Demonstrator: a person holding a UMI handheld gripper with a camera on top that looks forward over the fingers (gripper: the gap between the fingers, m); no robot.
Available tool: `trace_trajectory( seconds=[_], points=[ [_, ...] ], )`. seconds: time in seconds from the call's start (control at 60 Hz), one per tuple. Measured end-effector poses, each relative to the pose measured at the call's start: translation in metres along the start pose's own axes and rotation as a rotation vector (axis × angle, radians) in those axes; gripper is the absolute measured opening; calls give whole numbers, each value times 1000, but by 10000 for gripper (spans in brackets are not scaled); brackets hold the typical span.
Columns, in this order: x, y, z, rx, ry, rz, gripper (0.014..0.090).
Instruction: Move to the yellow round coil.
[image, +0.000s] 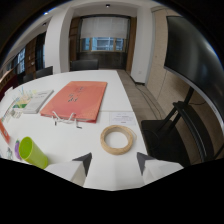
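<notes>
We hold our tool (114, 161) low over the white desk (115, 90), fingers spread and empty, the yellow round coil (117, 139) just ahead of them.

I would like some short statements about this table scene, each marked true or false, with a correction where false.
1. The yellow round coil lies flat on the white table. True.
2. The gripper is shut on the coil. False: its fingers are open, and the coil lies just ahead of them, untouched.
3. A green cup lies to the left of the coil. True.
4. The red mat covers the coil. False: the mat lies beyond the coil, apart from it.
</notes>
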Motion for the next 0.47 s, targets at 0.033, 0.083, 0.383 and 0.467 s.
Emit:
trace_trajectory(
  seconds=[0.033,0.083,0.383,0.467],
  points=[
    [0,2,5,-7,-3,2,854],
    [0,3,10,-14,-9,7,853],
    [3,3,16,-17,-19,7,855],
    [3,2,15,-16,-18,9,856]
  ],
)
